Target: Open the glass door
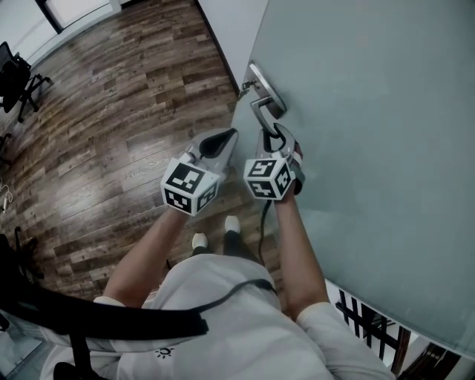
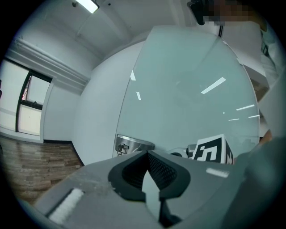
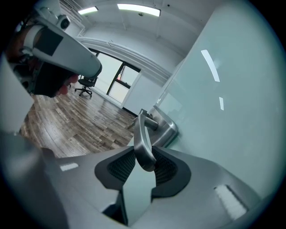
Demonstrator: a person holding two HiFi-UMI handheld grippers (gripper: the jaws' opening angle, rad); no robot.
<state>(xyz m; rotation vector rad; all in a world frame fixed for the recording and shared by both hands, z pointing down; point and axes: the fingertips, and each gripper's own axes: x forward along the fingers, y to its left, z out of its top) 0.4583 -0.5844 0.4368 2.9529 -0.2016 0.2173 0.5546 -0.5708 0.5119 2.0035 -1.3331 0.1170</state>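
Right claw [image 3: 144, 163] is clamped on the handle [image 3: 142, 132], glass door [image 3: 223, 112] just beyond it, left claw [image 2: 147, 154] closed and empty alongside, so best grip firm and pull along the door's arc.

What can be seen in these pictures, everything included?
door: one, frosted pale green glass, right side.
handle: one, silver lever, at the door's edge.
floor: one, brown wood planks, left.
chair: one, black, far upper left.
bars: several, dark, lower right corner.
lights: two, white strips, on the ceiling.
person: one, white shirt, bottom of head view.
left gripper: one, grey, shut, empty, beside the handle.
right gripper: one, grey, shut on the handle.
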